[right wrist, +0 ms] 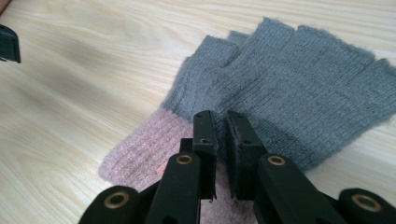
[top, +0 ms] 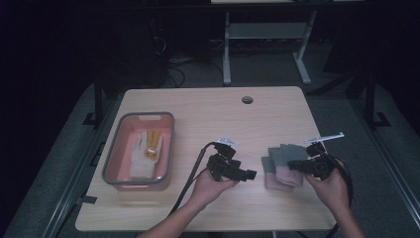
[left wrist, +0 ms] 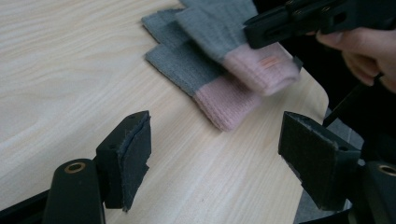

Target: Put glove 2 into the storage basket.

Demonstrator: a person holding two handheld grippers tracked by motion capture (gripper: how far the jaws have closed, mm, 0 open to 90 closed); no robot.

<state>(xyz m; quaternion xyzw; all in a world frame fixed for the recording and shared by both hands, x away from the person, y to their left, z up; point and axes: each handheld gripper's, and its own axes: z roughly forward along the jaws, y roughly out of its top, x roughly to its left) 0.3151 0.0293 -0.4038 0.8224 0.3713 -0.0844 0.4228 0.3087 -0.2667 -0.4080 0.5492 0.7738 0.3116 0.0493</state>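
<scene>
Two fingerless gloves, grey with pink cuffs, lie stacked on the wooden table at the right. The top glove (top: 288, 153) (left wrist: 219, 23) (right wrist: 299, 79) overlaps the lower glove (top: 271, 173) (left wrist: 187, 70). My right gripper (top: 292, 166) (right wrist: 222, 119) (left wrist: 261, 30) is shut on the top glove where the grey knit meets the pink cuff. In the left gripper view that cuff looks slightly raised. My left gripper (top: 250, 174) (left wrist: 215, 126) stands wide open just left of the gloves, low over the bare table, with nothing between its fingers.
A pink bin with a grey rim (top: 111, 153) stands at the table's left and holds a white glove (top: 140, 161) and a yellow-fingered item (top: 152, 146). A cable hole (top: 247, 99) sits near the far edge. The table's right edge runs close behind the gloves.
</scene>
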